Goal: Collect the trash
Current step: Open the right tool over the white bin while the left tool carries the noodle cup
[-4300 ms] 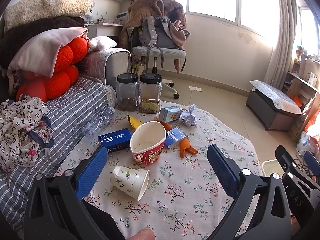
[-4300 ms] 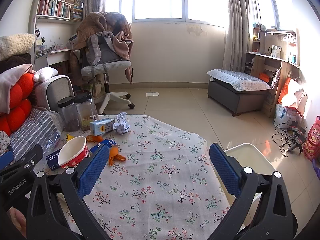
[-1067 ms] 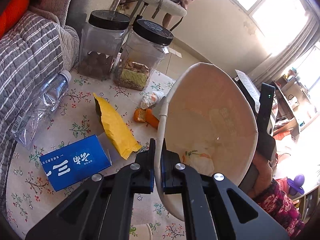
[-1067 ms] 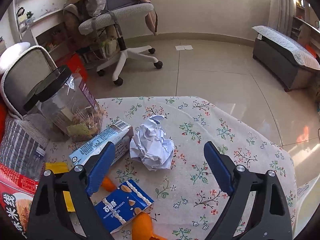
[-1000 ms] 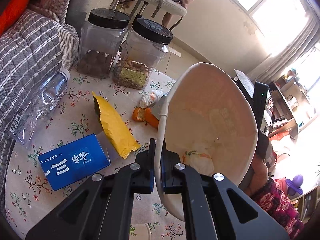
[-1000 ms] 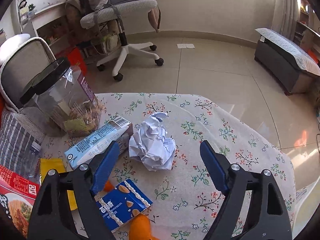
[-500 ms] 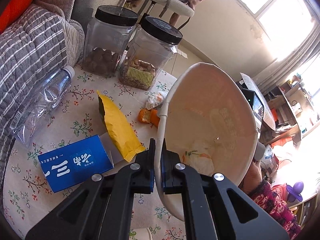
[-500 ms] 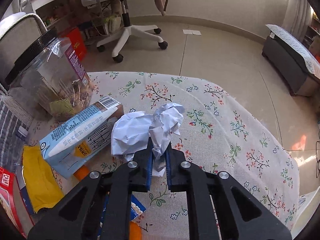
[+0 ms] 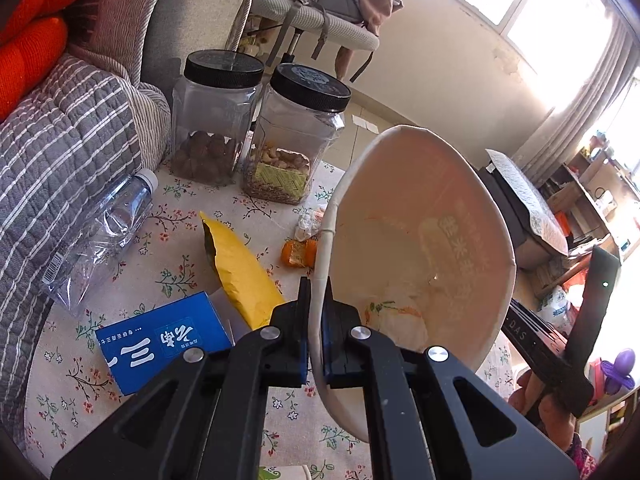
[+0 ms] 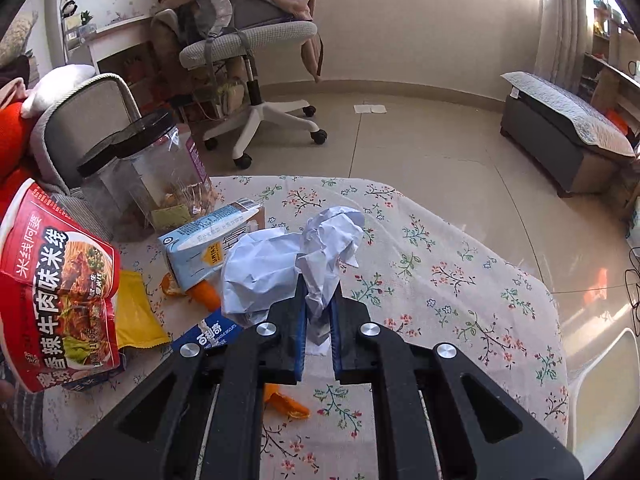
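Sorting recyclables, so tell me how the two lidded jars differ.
The left jar holds dark brown pieces; the right jar holds pale nuts above a green packet. The left jar stands nearer the sofa, the right nearer the noodle bowl. Both are clear, upright, black-lidded and mostly empty.

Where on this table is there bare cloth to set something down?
Free: the tablecloth right of the crumpled paper, out to its floor-side edge. Crowded: the sofa side, with the jars, bottle, milk carton, yellow wrapper and blue box.

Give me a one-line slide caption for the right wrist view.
Right gripper pinches a crumpled paper ball above the floral tablecloth, beside a milk carton and red noodle cup.
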{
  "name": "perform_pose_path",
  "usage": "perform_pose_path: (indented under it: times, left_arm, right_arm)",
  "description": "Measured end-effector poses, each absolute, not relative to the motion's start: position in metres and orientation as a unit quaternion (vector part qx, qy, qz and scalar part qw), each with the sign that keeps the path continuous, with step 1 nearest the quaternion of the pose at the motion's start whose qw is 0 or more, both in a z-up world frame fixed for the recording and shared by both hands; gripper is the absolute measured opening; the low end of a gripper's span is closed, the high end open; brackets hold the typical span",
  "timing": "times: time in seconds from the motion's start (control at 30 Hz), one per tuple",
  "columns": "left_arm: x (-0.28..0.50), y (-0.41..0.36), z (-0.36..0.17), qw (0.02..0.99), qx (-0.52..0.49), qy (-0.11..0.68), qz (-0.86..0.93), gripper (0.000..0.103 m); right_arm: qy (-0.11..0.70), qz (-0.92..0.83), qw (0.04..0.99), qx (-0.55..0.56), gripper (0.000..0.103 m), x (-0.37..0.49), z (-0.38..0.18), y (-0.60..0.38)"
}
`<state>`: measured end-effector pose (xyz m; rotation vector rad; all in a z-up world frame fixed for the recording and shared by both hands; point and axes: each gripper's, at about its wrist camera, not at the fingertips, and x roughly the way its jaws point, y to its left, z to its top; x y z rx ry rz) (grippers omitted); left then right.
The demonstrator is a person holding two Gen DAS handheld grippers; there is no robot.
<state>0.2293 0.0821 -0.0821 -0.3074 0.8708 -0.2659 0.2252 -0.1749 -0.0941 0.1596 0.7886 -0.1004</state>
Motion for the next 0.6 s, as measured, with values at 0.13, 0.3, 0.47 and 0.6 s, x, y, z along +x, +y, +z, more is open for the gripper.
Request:
perform_pose_path:
  times: [0.13,0.3,0.47,0.6]
  left_arm:
    - [0.222,0.076,-0.081,0.888,-0.141,0.416,-0.139,0.005]
    - [0.206,0.067,-0.074,0.896,-0.127,0.399,-0.146,0.005]
    - [0.194,0.062,-0.068,0.899,-0.133,0.39,-0.15,0.005]
    - [0.183,0.058,-0.06,0.903,-0.132,0.378,-0.155,0.005]
  right_arm:
    - [0.36,-0.06,0.928,0.072,0.009,0.195,-0.078,-0.177]
    - [0.336,-0.073,0.936,0.072,0.009,0.159,-0.061,-0.182]
    - [0.323,-0.084,0.939,0.08,0.009,0.133,-0.052,-0.192]
    - [0.313,-0.089,0.942,0.082,0.009,0.116,-0.044,-0.202]
